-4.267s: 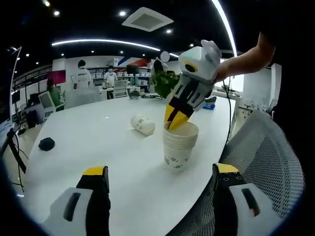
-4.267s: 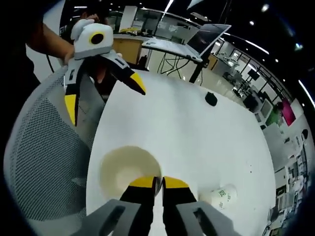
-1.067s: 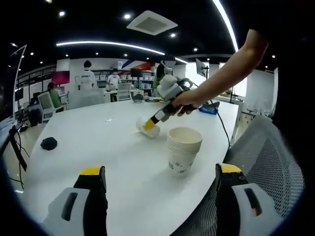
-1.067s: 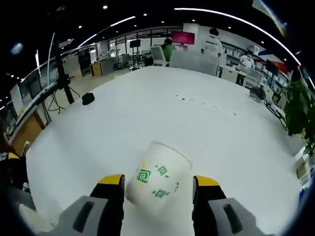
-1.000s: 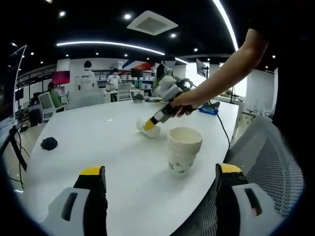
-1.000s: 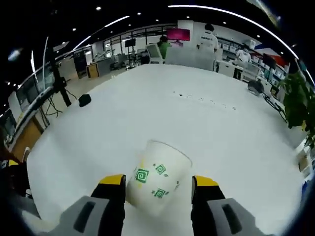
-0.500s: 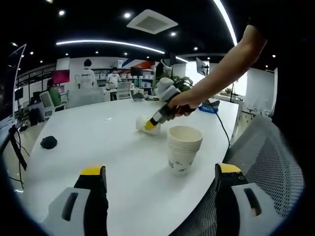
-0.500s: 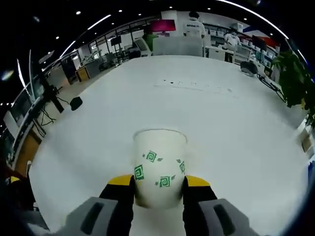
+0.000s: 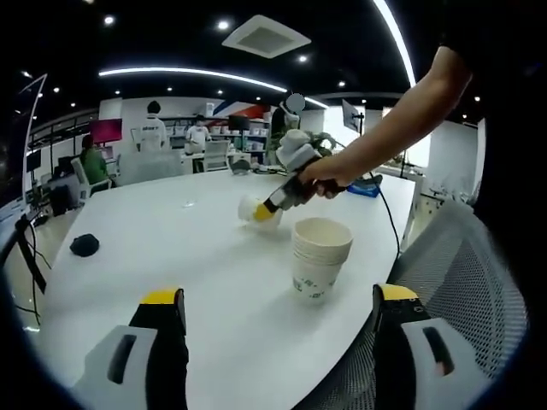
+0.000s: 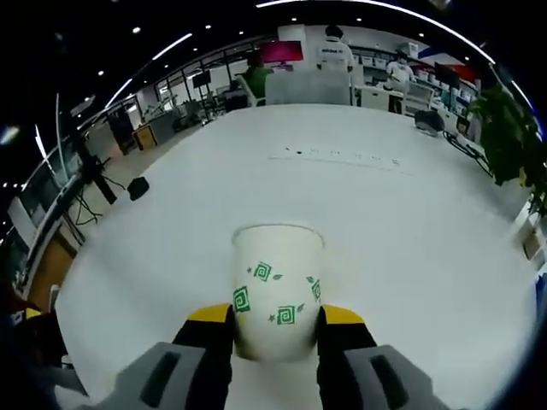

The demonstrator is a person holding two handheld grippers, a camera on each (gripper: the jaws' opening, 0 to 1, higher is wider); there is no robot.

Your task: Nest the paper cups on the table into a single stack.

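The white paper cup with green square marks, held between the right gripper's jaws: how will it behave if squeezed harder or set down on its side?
The white paper cup with green square marks looks thin-walled, so harder squeezing by the right gripper would probably dent it. It appears empty, so likely very light. On its side, its tapered round body would probably roll in a curve.

Right gripper jaws clamped; left gripper jaws apart.

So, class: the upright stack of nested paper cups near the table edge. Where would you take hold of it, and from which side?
Grip the stack across its side wall just below the top rim, coming in level from the open left tool, which faces it. It stands upright, round and tapering downward, so the wider upper wall would probably hold best. The right tool is shut on the single cup.
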